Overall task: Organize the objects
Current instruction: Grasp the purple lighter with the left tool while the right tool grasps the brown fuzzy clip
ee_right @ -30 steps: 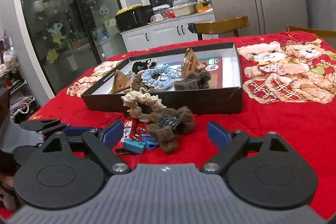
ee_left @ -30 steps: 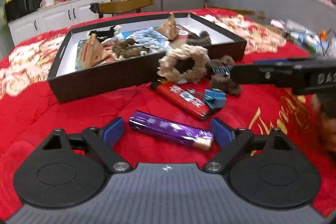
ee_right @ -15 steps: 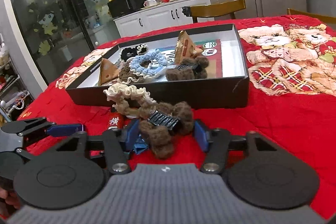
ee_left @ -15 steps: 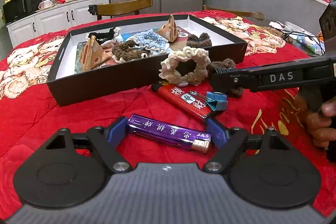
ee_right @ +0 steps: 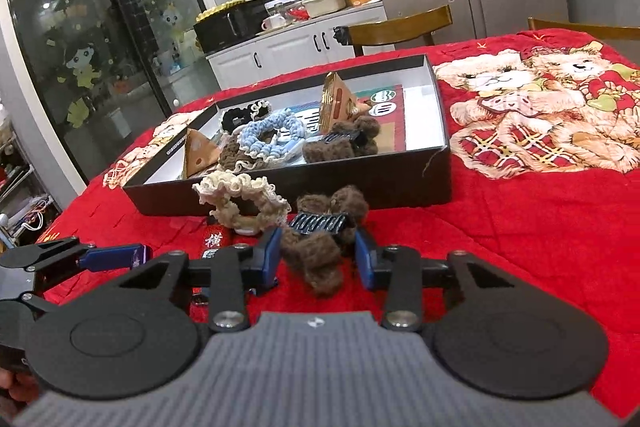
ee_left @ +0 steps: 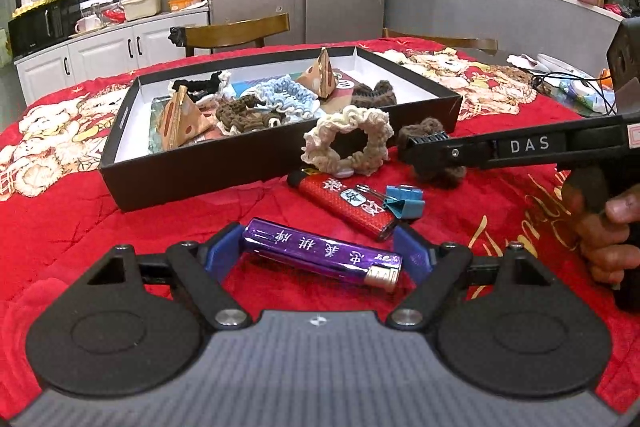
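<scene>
Purple lighter [ee_left: 322,259], red lighter [ee_left: 344,203], bear-patterned red cloth [ee_right: 560,211].

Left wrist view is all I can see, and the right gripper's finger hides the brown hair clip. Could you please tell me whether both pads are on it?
Observer: In the right wrist view, the right gripper has just been closing. Both blue pads sit against the brown hair clip, one on each fuzzy side.
Operator: Thank you. Which part of it lies between them?
Observer: The lower fuzzy lobe. The black comb strip sits just beyond the pads, facing up.
Operator: Is the cream scrunchie caught too?
Observer: No, the cream scrunchie lies to the left of the pads, outside the grip.
</scene>
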Tool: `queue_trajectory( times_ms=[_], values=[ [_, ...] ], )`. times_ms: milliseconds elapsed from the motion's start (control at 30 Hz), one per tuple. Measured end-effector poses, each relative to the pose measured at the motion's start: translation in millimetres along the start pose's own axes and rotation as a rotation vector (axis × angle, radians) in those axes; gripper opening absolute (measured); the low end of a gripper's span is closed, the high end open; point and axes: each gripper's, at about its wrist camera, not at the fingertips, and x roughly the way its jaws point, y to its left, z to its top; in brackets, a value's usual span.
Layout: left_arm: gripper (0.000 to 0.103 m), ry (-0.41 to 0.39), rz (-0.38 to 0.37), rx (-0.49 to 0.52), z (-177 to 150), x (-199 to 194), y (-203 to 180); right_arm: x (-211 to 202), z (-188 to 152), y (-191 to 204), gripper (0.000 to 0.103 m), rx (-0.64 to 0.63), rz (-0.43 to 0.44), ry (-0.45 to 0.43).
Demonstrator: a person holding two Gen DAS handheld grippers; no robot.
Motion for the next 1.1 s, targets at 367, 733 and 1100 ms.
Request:
queue_trajectory(
  times_ms=[367,733,1100],
  values=[
    [0.085,-0.034,0.050,-0.018,-1,-6,3,-15,-4,0,0.032,-0.016,-0.002,-0.056],
    [0.085,-0.029,0.067,-0.054,-1,-5,8,-21,-6,-1,0.029,-0.008,-0.012,-0.090],
    [0.085,-0.043,0.083,-0.082,-1,-8,13,-38,-9,-5,0.014,0.017,-0.039,-0.187]
  ],
)
